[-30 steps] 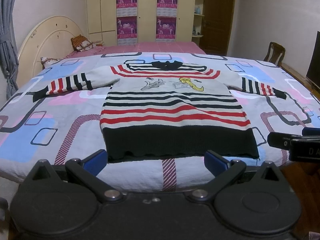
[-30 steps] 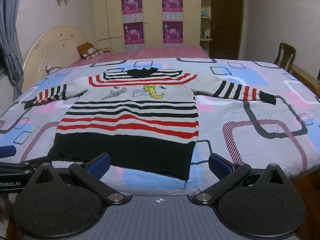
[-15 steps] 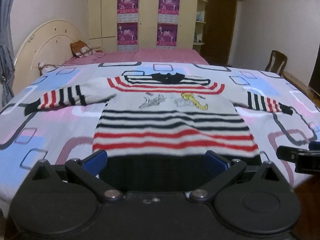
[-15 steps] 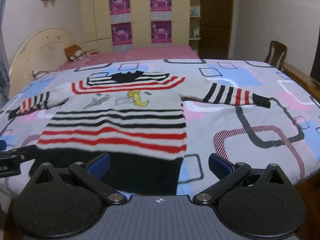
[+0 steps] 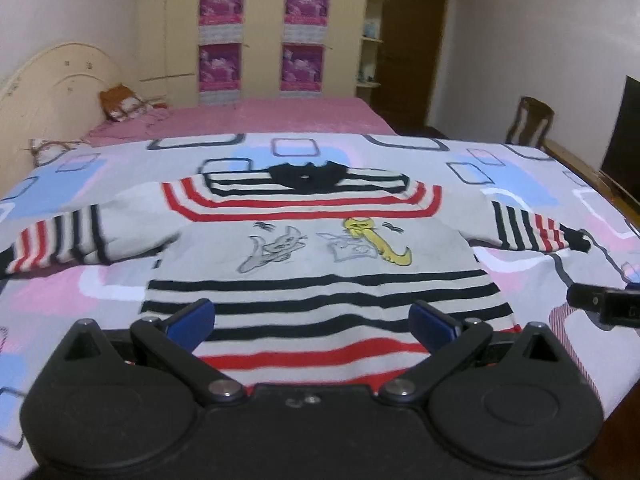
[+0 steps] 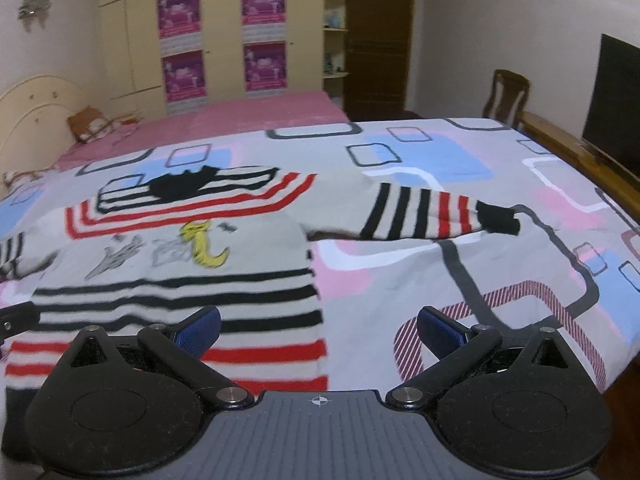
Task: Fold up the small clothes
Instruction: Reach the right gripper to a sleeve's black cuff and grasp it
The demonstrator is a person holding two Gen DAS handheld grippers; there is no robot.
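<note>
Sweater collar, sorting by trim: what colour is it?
Black; the collar of the sweater shows best in the left wrist view.

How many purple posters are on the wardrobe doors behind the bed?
4, in two columns: upper left, lower left, upper right, lower right. None looks hidden.

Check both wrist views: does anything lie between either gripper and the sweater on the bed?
Nothing visible does. The sweater lies flat on the bed, sleeves spread, with nothing on top of it. The left gripper and the right gripper are both open, with only striped knit and bedcover ahead of them.
</note>
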